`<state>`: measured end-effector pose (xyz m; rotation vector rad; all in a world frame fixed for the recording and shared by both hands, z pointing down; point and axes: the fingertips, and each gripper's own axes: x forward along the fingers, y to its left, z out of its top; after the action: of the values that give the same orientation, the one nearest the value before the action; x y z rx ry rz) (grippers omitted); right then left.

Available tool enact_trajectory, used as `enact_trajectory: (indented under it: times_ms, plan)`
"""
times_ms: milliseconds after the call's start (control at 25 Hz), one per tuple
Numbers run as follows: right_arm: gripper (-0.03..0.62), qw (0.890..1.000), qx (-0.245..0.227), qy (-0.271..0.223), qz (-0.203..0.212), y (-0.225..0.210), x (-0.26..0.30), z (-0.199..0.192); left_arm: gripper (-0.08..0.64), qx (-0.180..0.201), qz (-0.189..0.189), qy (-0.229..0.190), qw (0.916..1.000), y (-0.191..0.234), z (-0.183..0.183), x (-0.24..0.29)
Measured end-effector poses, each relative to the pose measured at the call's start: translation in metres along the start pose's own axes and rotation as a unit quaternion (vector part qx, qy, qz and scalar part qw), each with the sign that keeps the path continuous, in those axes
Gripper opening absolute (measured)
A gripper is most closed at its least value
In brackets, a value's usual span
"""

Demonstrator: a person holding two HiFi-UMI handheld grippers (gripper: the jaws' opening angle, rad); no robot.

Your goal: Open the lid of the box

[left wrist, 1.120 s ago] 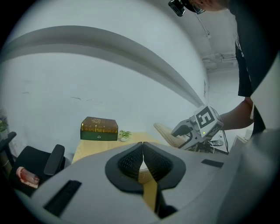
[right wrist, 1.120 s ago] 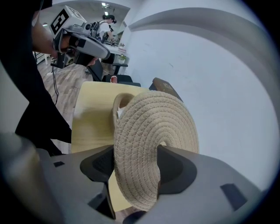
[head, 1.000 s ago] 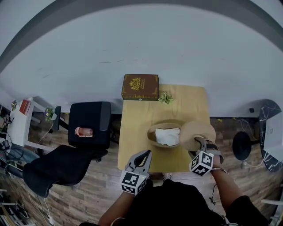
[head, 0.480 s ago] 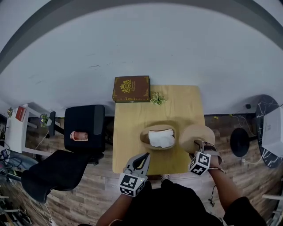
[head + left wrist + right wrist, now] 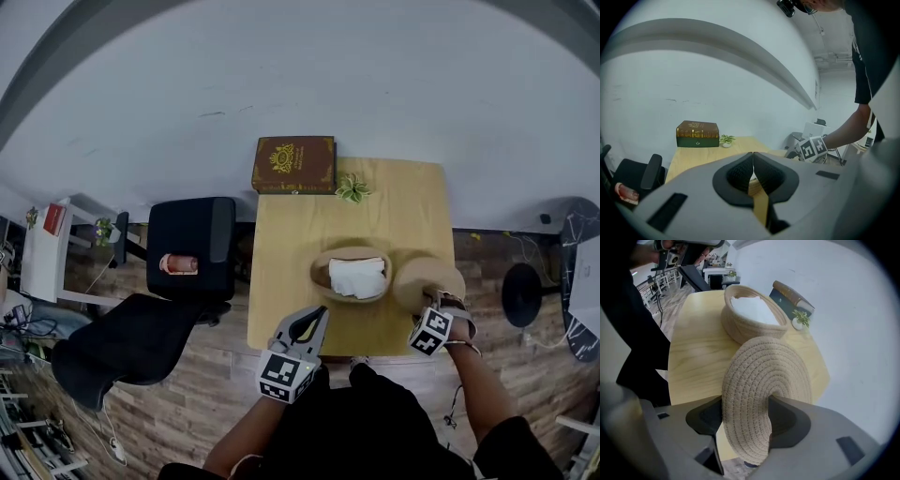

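Basket (image 5: 323, 269) mid-table (image 5: 291, 234), lid (image 5: 422, 279) just right of it, case (image 5: 293, 165) and plant (image 5: 353, 189) at far edge

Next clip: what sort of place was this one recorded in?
Probably an office or lab workroom: a small wooden table set against a plain white wall, a black office chair beside it, and wood-plank flooring underneath.

The right gripper's (image 5: 747, 416) 2 jaws clamp the woven lid (image 5: 764, 376) (tilted on edge) just in front of the woven box (image 5: 745, 329). White cloth (image 5: 752, 308) fills that box; beyond it sit a plant (image 5: 800, 319) and a dark case (image 5: 790, 298).
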<state>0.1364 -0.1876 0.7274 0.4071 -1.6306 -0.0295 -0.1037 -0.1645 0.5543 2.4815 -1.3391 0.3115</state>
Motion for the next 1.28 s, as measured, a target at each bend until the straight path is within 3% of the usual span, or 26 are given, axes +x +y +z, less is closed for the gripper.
enact_trajectory:
  times_ms: [760, 1080, 1280]
  plan:
    - [0.328, 0.999, -0.023, -0.011, 0.040, 0.005, 0.019, 0.004, 0.021, 0.000, 0.005, 0.012, 0.9999, 0.001, -0.004, 0.006]
    - [0.351, 0.998, -0.010, -0.052, 0.015, -0.004, -0.013, 0.023, 0.021, 0.003, -0.007, 0.009, 0.9999, -0.003, -0.002, 0.008]
    - [0.331, 0.993, 0.025, -0.107, -0.036, -0.027, -0.058, 0.047, 0.021, 0.006, -0.008, 0.002, 1.0000, -0.002, 0.005, 0.009]
